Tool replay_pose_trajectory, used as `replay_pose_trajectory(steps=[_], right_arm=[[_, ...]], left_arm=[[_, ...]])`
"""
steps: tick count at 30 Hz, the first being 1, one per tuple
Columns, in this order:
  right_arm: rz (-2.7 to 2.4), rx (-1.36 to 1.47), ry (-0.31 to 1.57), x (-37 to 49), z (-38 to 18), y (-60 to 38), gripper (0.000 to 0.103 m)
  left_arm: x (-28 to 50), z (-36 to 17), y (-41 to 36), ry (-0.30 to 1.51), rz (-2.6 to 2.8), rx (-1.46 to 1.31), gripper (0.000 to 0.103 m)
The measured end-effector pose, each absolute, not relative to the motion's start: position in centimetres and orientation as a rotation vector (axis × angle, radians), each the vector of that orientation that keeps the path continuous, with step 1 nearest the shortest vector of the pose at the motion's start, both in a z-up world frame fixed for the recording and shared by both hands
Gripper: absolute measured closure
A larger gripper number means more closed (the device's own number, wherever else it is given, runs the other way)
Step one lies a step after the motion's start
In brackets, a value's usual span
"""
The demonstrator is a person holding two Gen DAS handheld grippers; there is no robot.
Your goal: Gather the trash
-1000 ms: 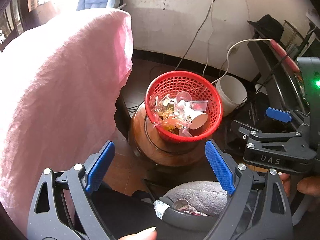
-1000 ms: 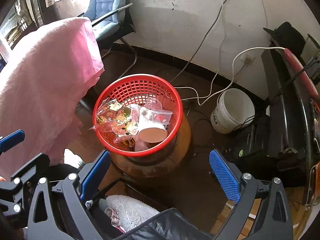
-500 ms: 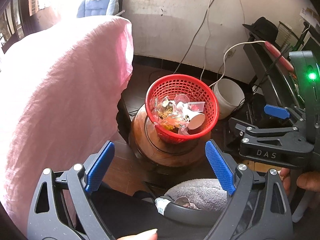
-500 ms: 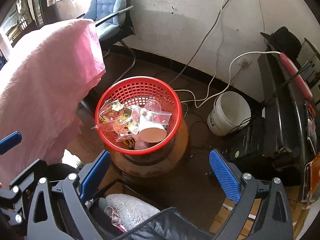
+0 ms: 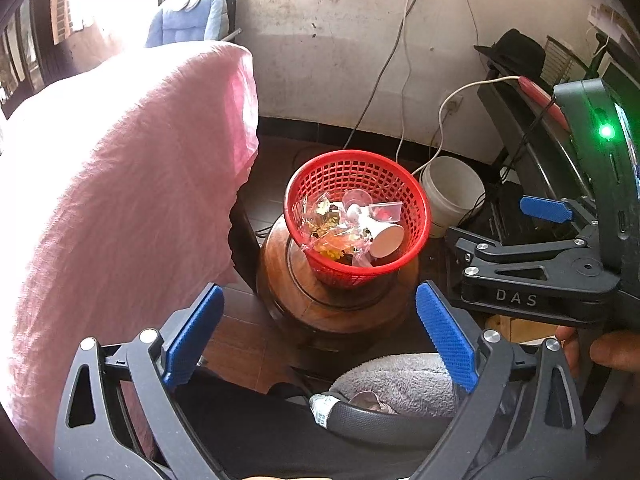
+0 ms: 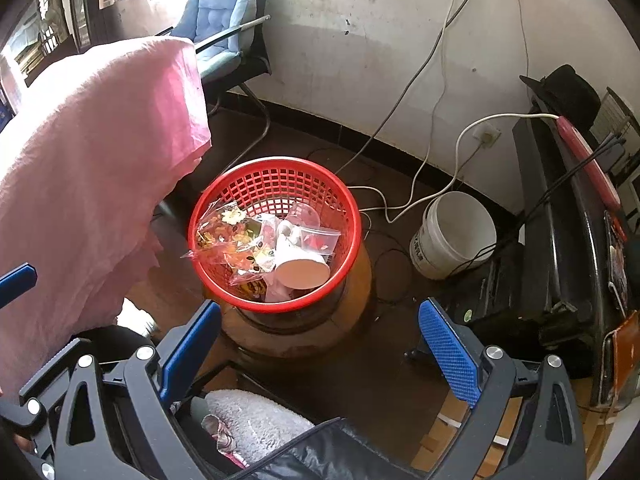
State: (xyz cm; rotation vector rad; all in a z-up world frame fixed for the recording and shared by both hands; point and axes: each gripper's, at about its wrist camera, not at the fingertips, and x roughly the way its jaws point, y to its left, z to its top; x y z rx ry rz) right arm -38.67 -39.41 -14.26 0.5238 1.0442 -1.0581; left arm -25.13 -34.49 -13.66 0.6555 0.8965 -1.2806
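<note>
Both grippers spread wide, nothing between the pads. Left gripper (image 5: 320,336) and right gripper (image 6: 320,344) hang above and short of the red basket (image 6: 340,200), well apart from it. Basket sits centred on the round wooden stool (image 6: 352,304). Trash in it: paper cup (image 6: 302,268) on its side toward the near rim, crinkled wrappers (image 6: 230,240) at the left rim, clear plastic cup (image 6: 320,238). White bucket (image 6: 456,232) on the floor to the right.

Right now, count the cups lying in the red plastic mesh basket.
2 visible: a white paper cup on its side near the red plastic mesh basket front rim, and a clear plastic cup behind it. Wrappers may hide more.
</note>
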Motion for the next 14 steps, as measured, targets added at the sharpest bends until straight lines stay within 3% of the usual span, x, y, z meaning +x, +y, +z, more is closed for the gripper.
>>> replay_pose_trajectory(steps=[14], right_arm=[[-1.048, 0.532, 1.045, -38.57, -14.71, -39.64, 0.006]], left_arm=[[-25.1, -14.17, -34.85, 0.919, -1.264, 0.674, 0.01]])
